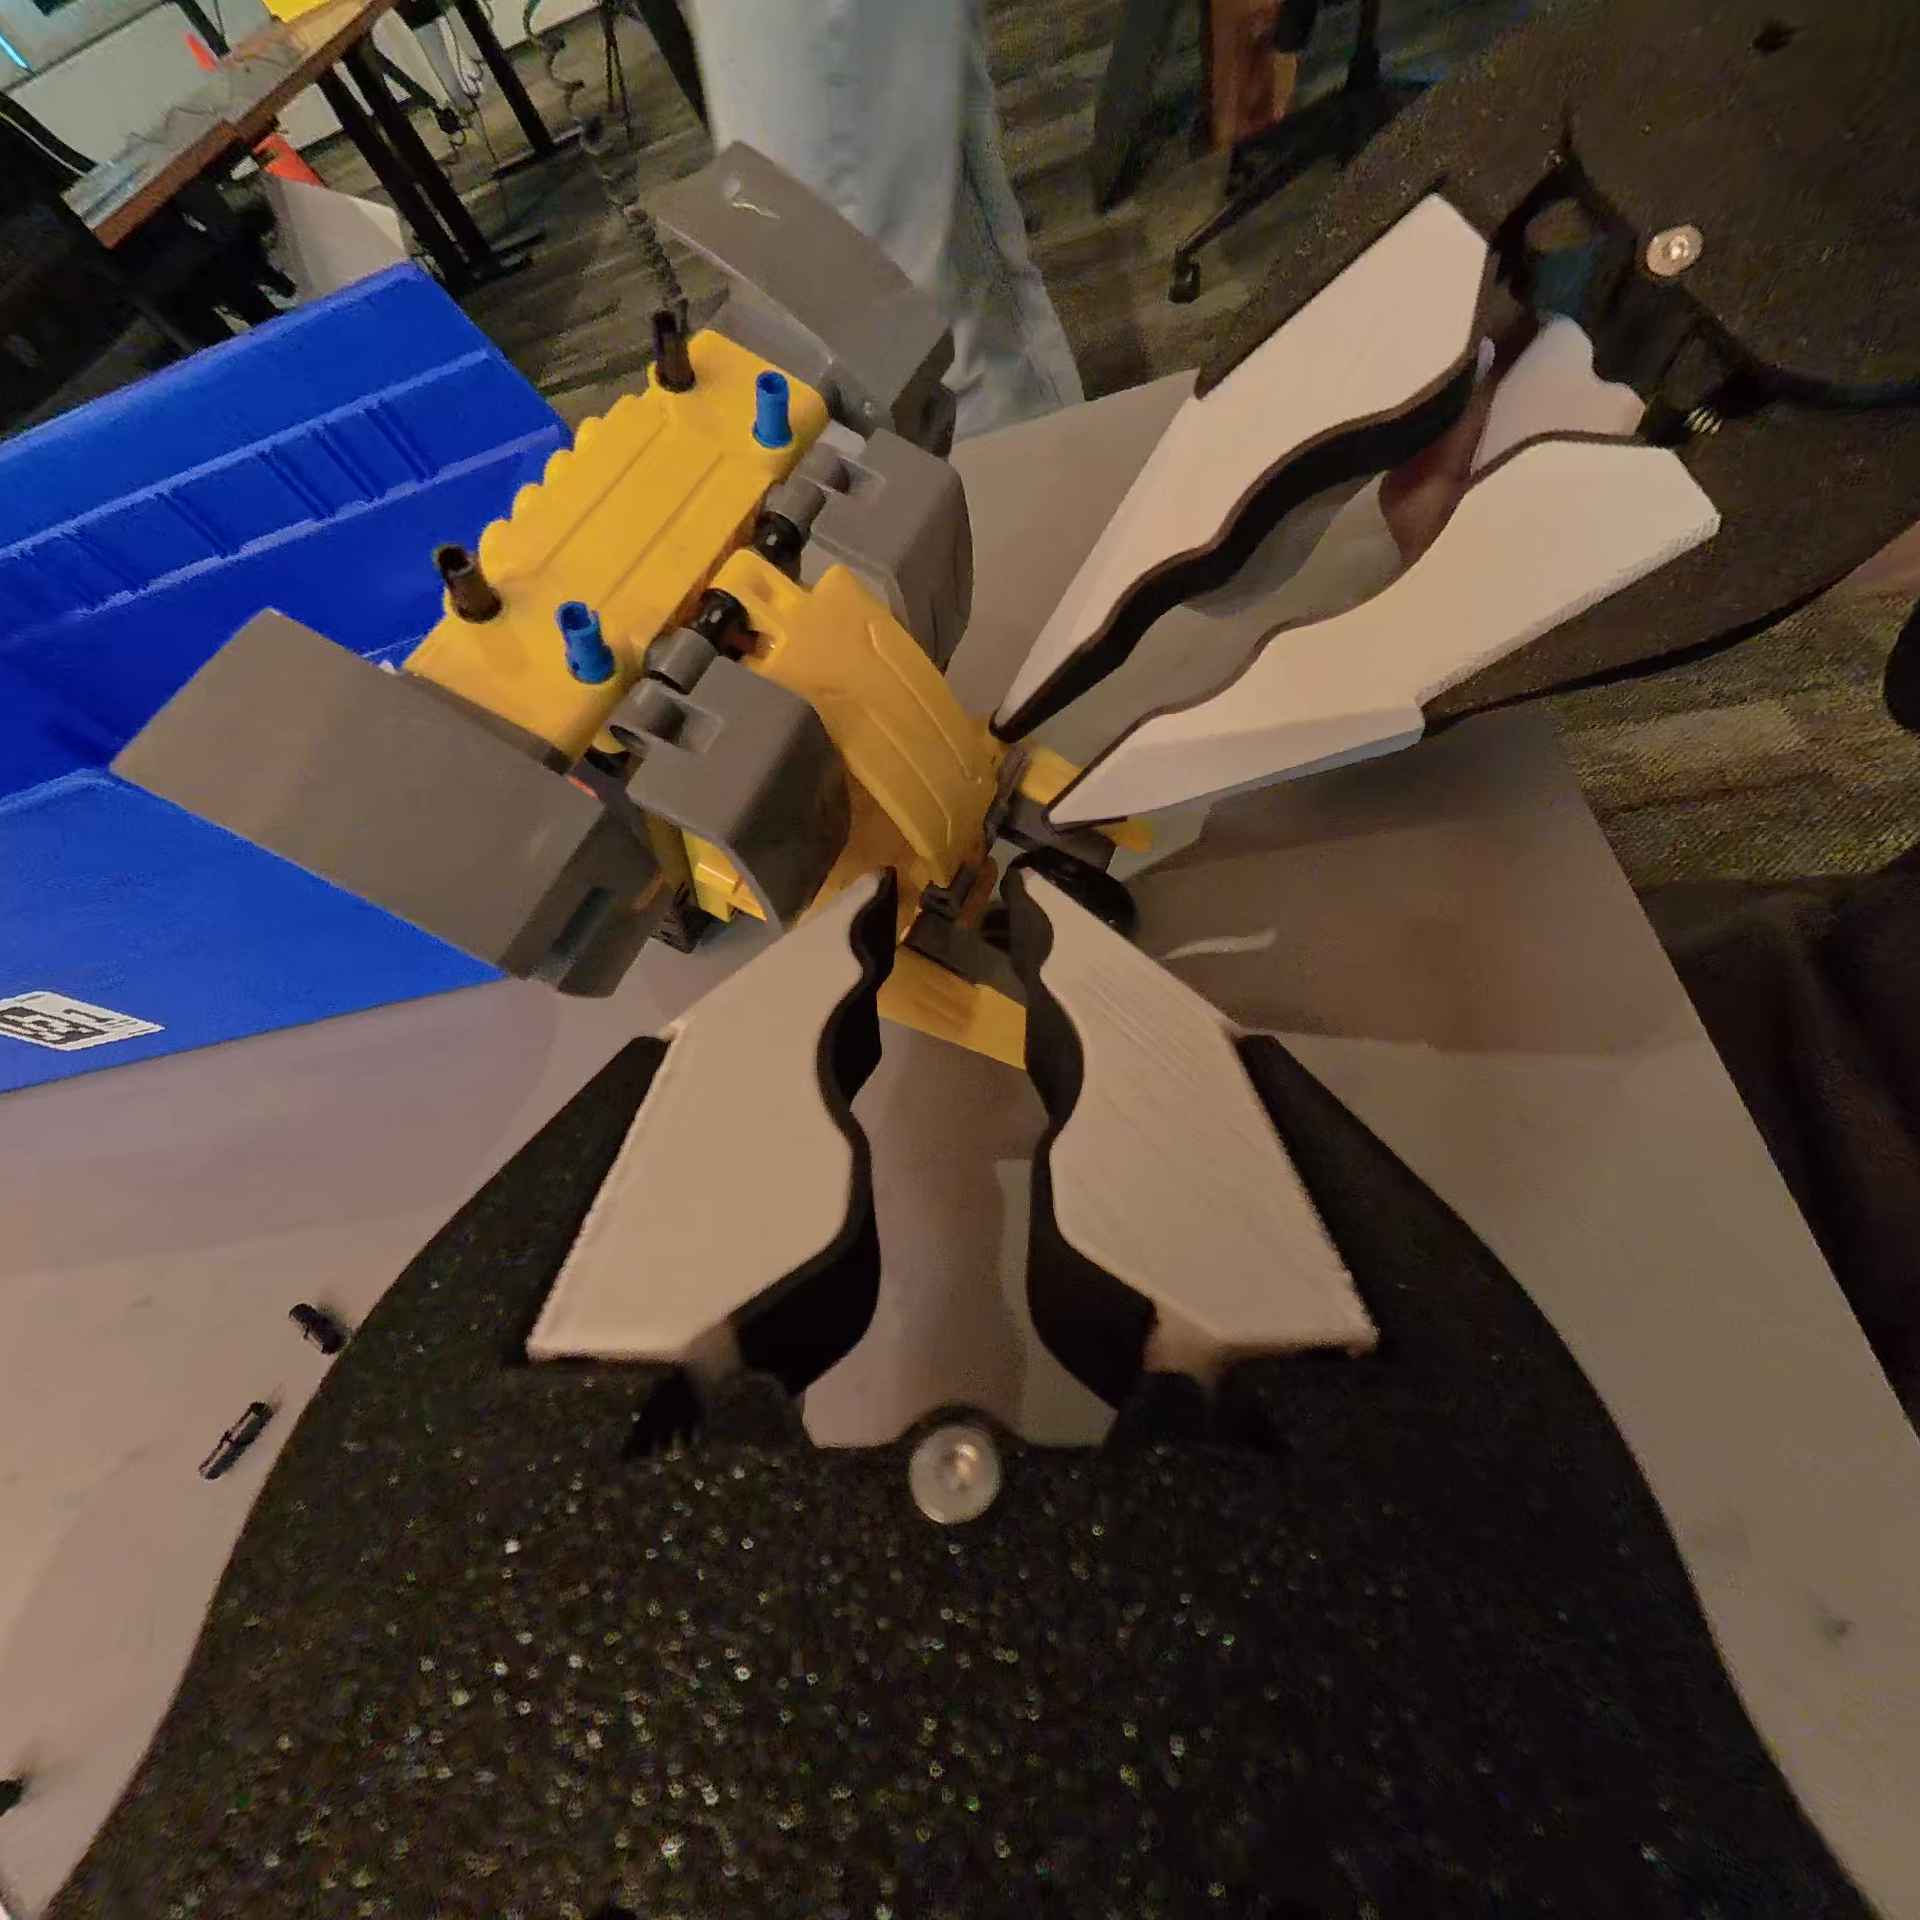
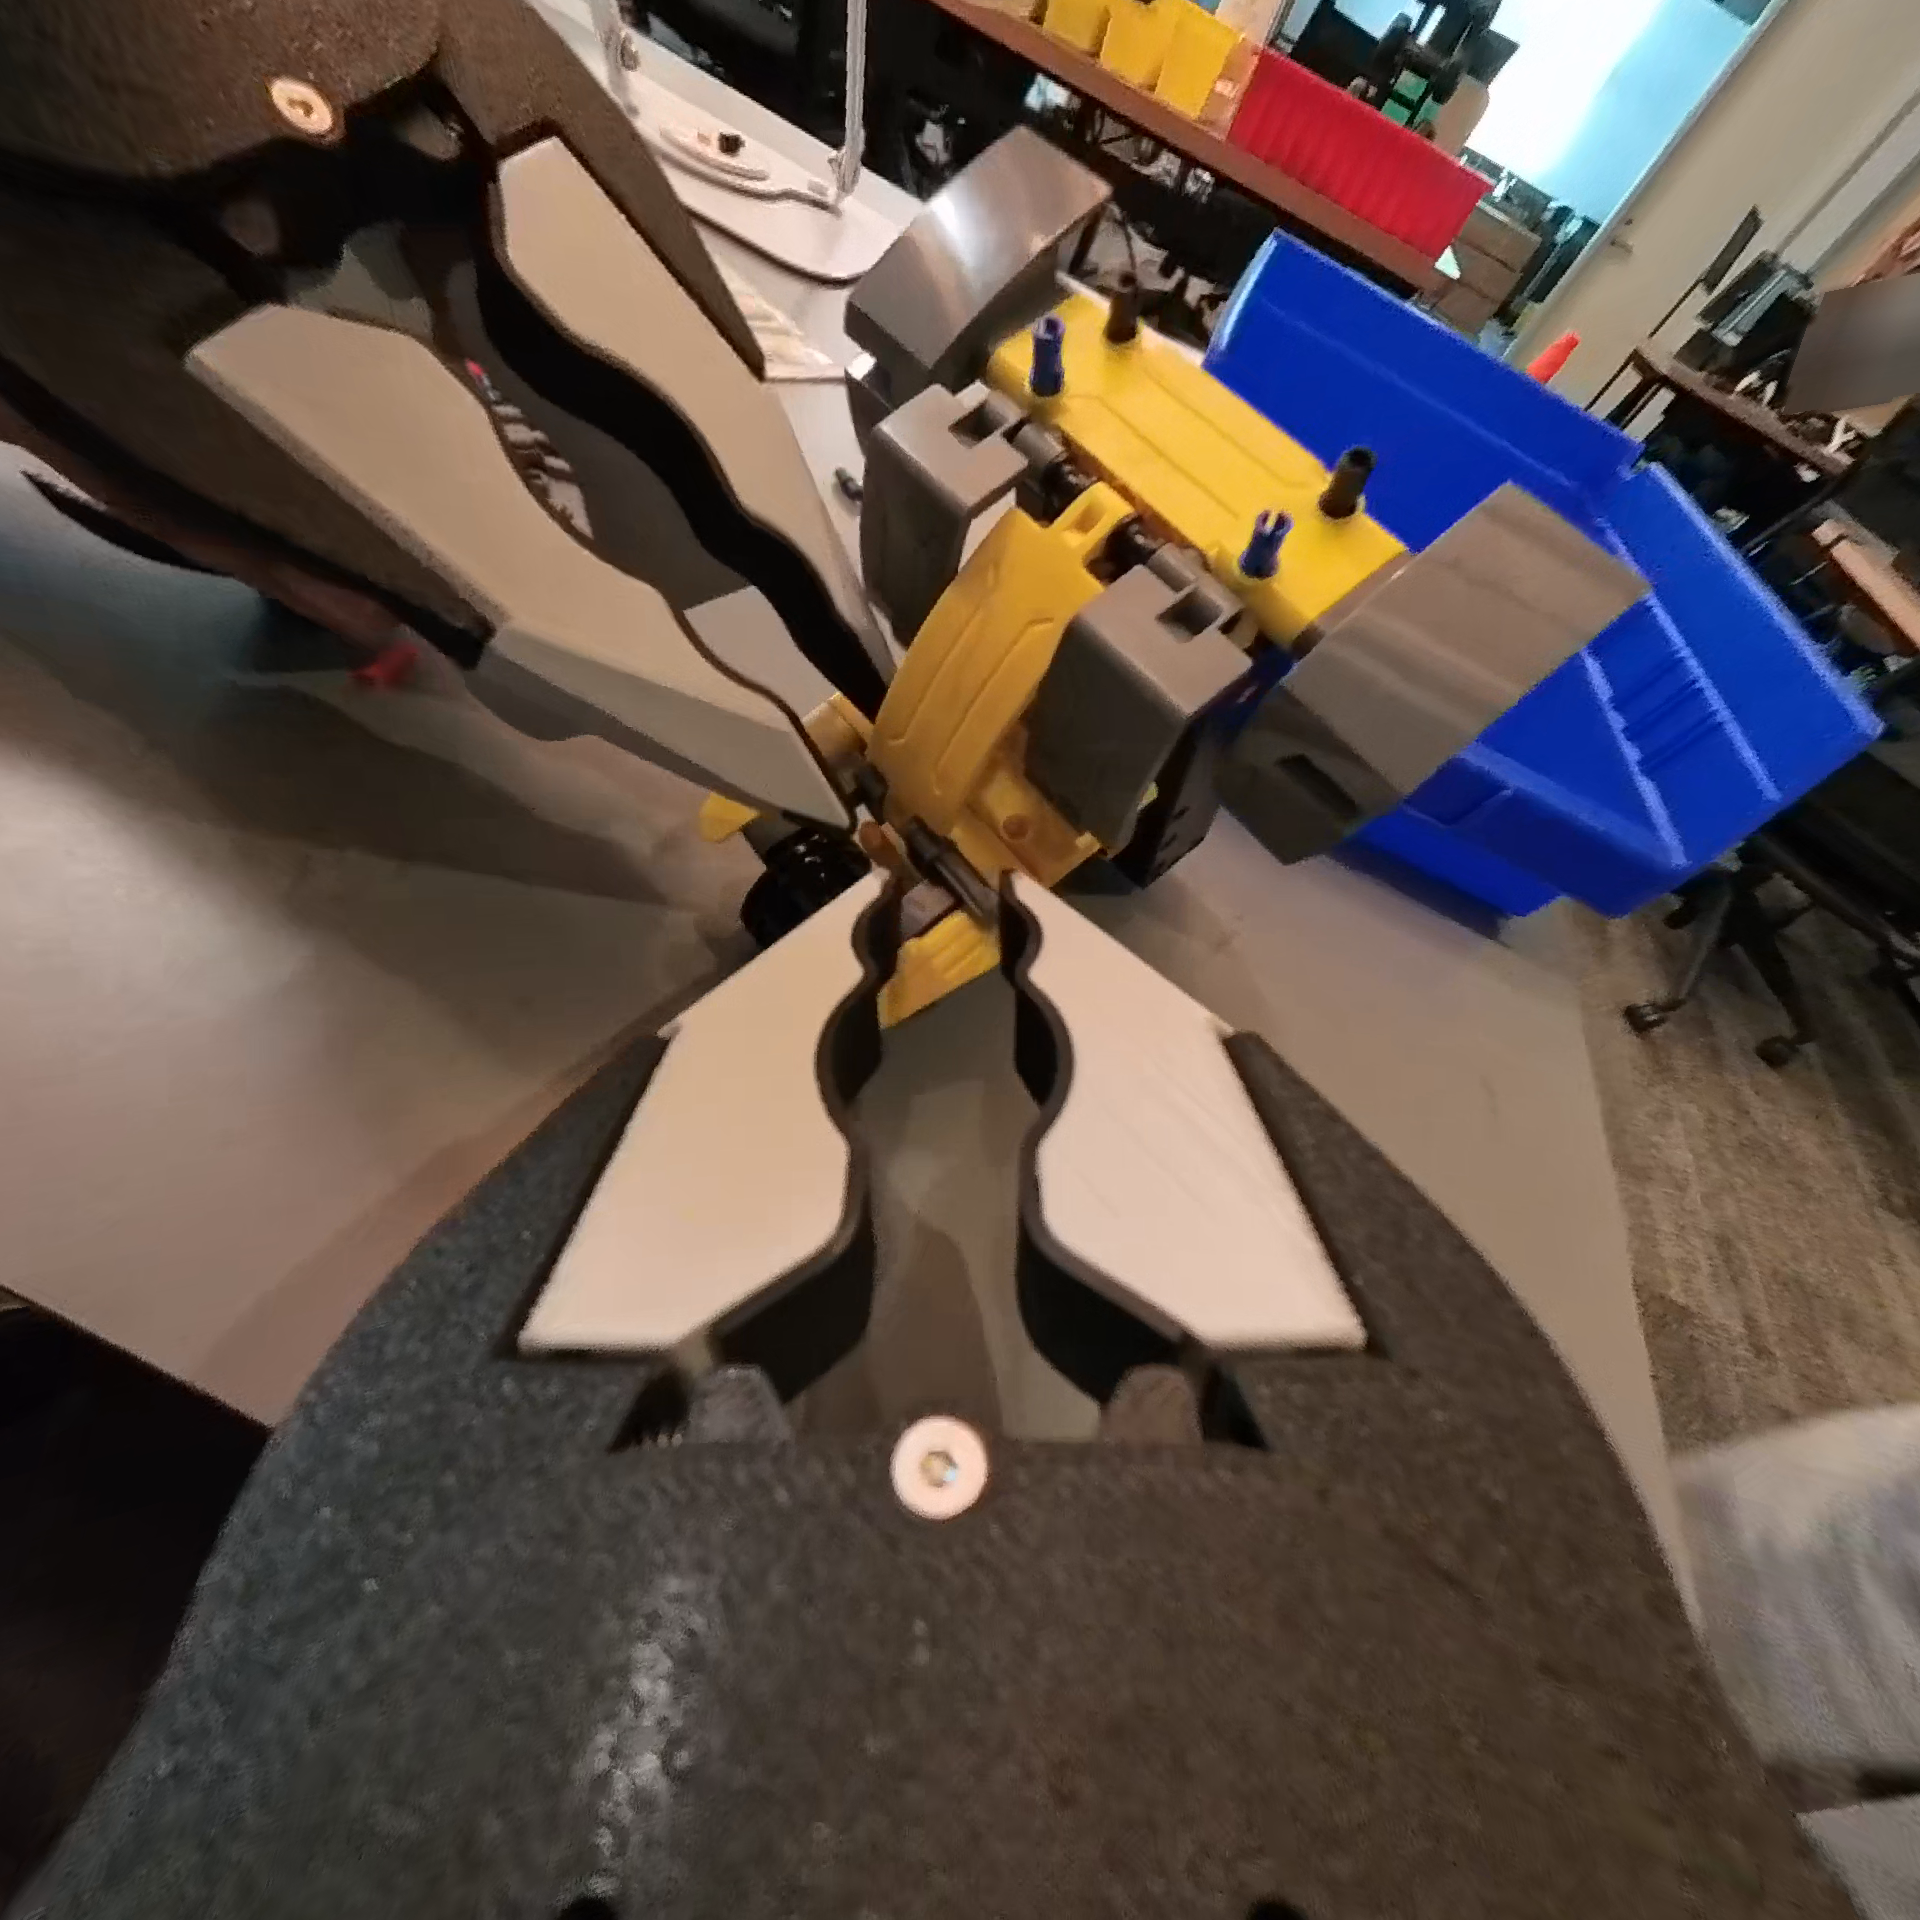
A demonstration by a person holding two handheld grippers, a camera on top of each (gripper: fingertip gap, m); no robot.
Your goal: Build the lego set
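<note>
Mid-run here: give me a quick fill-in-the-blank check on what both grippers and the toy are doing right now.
1. Both the left gripper and the right gripper are closed on the yellow and grey ____.
2. The storage bin behind the toy is ____ in colour.
3. Two blue pegs and two ____ pegs stick up from the toy's yellow panel.
4. The grey tabletop lies ____ the toy.

Missing words: toy; blue; black; under

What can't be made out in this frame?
- Grip contact on the yellow and grey toy model: hidden behind the left gripper and right gripper fingertips, both views.
- Black wheel: mostly covered by fingers.
- Blue bin: contents hidden by its wall, cut off at the left wrist view's edge.
</note>
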